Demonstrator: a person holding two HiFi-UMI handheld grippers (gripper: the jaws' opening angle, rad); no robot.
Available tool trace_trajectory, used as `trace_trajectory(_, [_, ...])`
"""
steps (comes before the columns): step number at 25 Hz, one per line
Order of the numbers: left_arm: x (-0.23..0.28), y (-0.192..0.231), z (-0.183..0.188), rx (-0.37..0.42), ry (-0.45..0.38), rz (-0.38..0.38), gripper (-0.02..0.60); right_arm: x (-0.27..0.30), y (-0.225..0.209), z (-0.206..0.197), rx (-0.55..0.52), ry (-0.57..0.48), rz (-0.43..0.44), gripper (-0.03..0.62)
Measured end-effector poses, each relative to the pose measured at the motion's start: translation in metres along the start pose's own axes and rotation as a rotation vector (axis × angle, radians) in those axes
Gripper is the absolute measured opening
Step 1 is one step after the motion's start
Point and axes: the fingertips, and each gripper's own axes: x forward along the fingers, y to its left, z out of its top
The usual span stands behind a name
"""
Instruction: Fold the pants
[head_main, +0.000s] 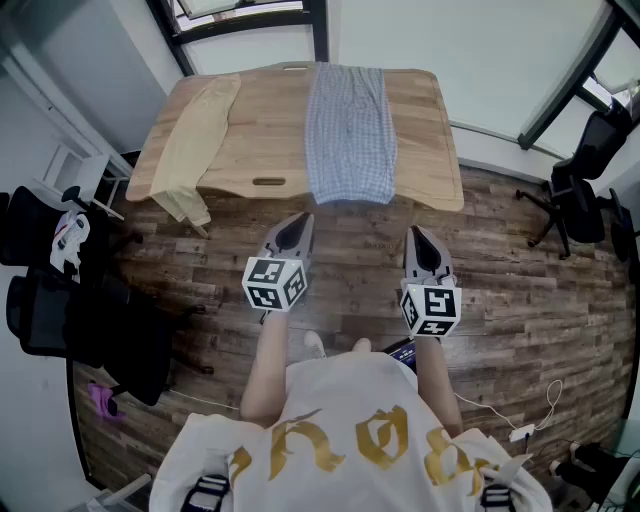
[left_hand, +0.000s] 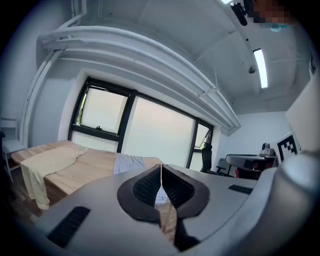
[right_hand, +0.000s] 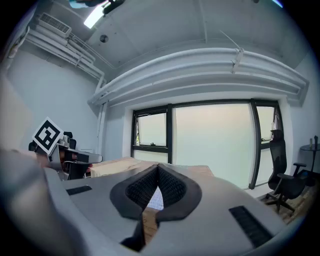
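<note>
Blue checked pants (head_main: 349, 130) lie lengthwise on the wooden table (head_main: 270, 130), their near end hanging over the front edge; they also show in the left gripper view as pants (left_hand: 131, 162). Beige pants (head_main: 197, 140) are draped over the table's left side, one end dangling, and appear as beige pants (left_hand: 47, 162). My left gripper (head_main: 303, 218) and right gripper (head_main: 414, 232) are held side by side over the floor, short of the table, both shut and empty. The left gripper (left_hand: 161, 166) and right gripper (right_hand: 158, 165) show tips touching.
Black office chairs stand at the left (head_main: 60, 300) and right (head_main: 580, 190) of the wood floor. A white cable (head_main: 520, 420) trails on the floor at lower right. Large windows (right_hand: 220, 142) run behind the table.
</note>
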Motion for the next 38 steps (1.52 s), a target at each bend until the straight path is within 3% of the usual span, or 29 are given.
trace_trajectory(19, [-0.007, -0.026, 0.003, 0.002, 0.007, 0.048, 0.04, -0.013, -0.023, 0.008, 0.056, -0.051, 0.07, 0.021])
trace_trajectory(26, [-0.005, -0.019, 0.012, 0.003, -0.006, 0.093, 0.04, -0.007, -0.03, 0.004, 0.064, -0.054, 0.102, 0.021])
trace_trajectory(33, [0.044, 0.014, 0.028, 0.032, -0.007, 0.08, 0.04, 0.042, -0.048, 0.005, 0.073, -0.065, 0.073, 0.021])
trace_trajectory(38, [0.111, 0.069, 0.033, 0.04, 0.008, 0.043, 0.04, 0.116, -0.054, -0.013, 0.078, -0.03, 0.026, 0.021])
